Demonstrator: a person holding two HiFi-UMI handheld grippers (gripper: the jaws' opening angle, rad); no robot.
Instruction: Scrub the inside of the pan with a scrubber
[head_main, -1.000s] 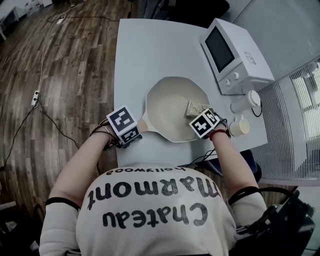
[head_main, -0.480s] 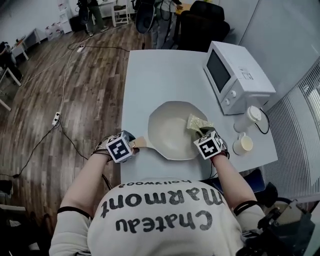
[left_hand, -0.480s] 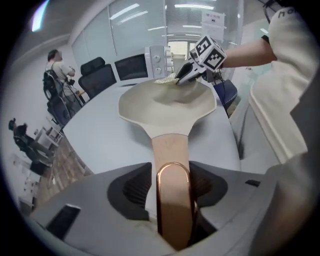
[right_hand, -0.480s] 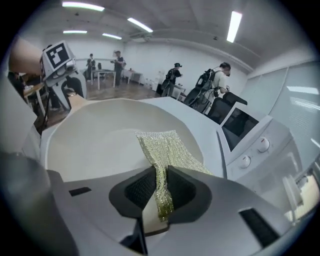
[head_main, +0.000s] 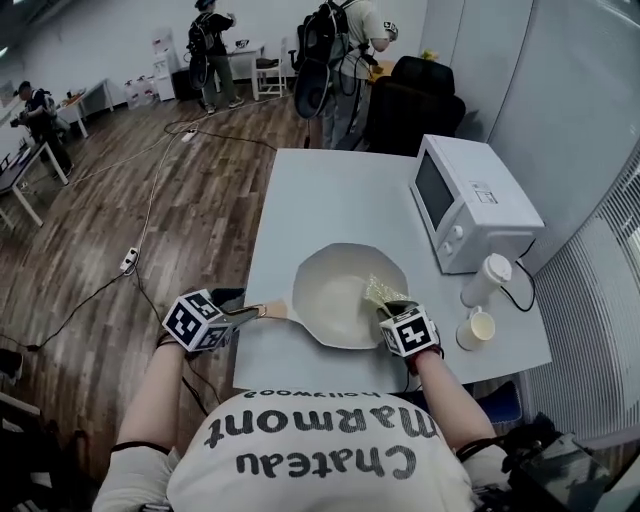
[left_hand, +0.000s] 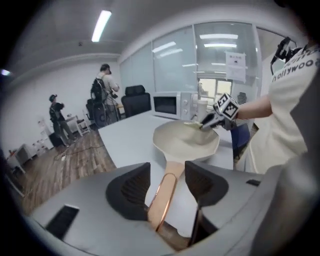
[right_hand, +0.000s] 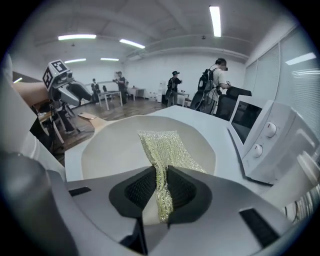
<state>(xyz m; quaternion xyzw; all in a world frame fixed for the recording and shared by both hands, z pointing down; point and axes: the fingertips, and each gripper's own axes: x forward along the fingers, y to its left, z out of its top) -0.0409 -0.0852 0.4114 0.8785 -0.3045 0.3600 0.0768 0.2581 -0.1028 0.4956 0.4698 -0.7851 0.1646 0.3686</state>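
R tool (right_hand: 160, 187): jaws pinched shut on glittery mesh scrubber (right_hand: 165, 147). Scrubber's free end fans out ahead of jaws, over inside of pan (right_hand: 112, 145), right half of bowl. L tool (left_hand: 167, 174): jaws wide apart, just been opening. Wooden pan handle (left_hand: 161, 205) runs between the pads w/ metal hang loop on top, not clamped. Pan sits near front edge of bench (head_main: 320, 200), handle pointing to bench's left edge. Microwave (head_main: 475, 205) at right edge. Lidded paper cup (head_main: 487, 280) & mug (head_main: 475, 328) by front-right corner, just beside R tool.
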